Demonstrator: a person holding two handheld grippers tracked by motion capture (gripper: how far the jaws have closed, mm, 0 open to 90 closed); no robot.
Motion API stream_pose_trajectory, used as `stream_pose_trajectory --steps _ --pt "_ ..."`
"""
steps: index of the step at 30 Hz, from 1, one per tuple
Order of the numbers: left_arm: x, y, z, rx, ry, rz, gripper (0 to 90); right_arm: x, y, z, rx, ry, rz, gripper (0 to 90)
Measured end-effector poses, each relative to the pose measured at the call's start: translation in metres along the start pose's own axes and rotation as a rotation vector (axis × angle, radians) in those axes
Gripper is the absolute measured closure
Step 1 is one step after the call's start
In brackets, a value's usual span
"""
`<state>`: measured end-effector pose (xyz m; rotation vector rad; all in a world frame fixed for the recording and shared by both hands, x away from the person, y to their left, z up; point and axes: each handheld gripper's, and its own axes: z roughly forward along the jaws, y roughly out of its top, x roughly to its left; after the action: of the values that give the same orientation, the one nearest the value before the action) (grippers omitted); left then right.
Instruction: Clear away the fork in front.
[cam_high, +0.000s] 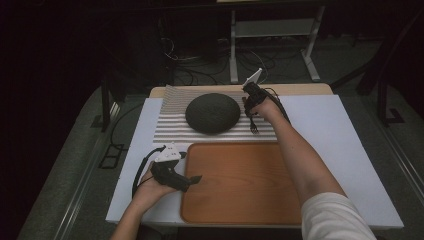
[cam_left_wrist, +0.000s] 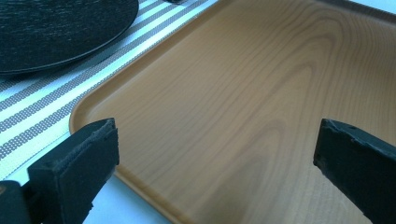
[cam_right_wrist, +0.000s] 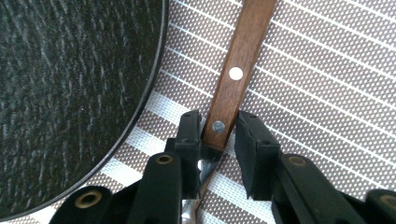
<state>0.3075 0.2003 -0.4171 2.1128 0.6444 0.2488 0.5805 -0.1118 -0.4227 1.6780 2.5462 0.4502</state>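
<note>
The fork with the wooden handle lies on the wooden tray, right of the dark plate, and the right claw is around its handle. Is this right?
Not quite. The fork lies on the striped placemat, not on the wooden tray. The right gripper view shows the stripes under its handle. The rest holds: it is right of the dark plate, and the right claw is around the handle.

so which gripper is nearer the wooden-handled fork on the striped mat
Right. The right gripper has its jaws around the wooden-handled fork beside the dark round plate; the left gripper sits open at the wooden tray's left edge.
</note>
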Motion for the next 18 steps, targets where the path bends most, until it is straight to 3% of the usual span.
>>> stream_pose_trajectory --steps 12,18 --pt "0.0000 0.0000 0.0000 0.000 -0.003 0.000 0.0 0.0047 -0.0004 0.0005 -0.002 -0.058 -0.015 76.9" --pt "0.0000 -0.0004 -0.0001 -0.001 -0.003 0.000 0.0 0.0029 -0.0019 -0.0008 -0.007 -0.054 -0.013 77.0"
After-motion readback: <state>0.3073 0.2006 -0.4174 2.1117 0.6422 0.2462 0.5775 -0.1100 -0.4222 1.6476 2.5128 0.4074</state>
